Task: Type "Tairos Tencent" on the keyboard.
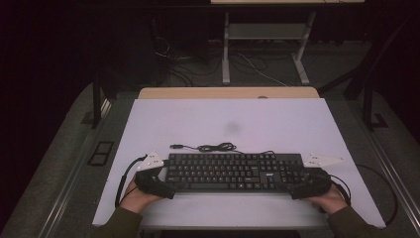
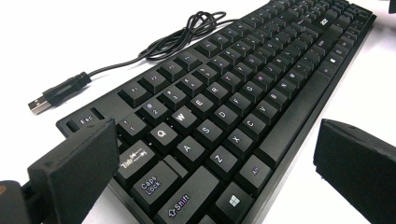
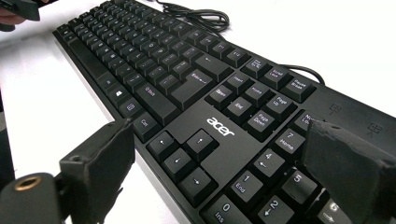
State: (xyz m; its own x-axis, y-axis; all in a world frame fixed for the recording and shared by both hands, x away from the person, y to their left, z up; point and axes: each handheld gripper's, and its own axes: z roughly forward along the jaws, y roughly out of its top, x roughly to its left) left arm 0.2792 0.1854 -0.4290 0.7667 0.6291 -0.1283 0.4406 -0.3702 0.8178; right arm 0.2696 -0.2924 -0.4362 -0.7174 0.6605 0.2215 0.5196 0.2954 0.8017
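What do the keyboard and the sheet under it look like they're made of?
Keyboard: likely moulded plastic, matte black, with printed white legends and a soft sheen on the keycaps. Sheet: smooth, matte white, flat, perhaps board or laminate; cannot tell which.

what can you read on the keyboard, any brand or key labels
"acer": brand on the keyboard, above its arrow keys
"Esc", "Tab", "Caps Lock", "Shift", "Alt": keys at its left end
"Q", "W", "A", "S", "Z", "X", "C": letter keys
"Ctrl", "Page Down", "Home", "End", "Ins", "7", "4", "1", "0", "5", "2": right end
Far key rows: too small or blurred.
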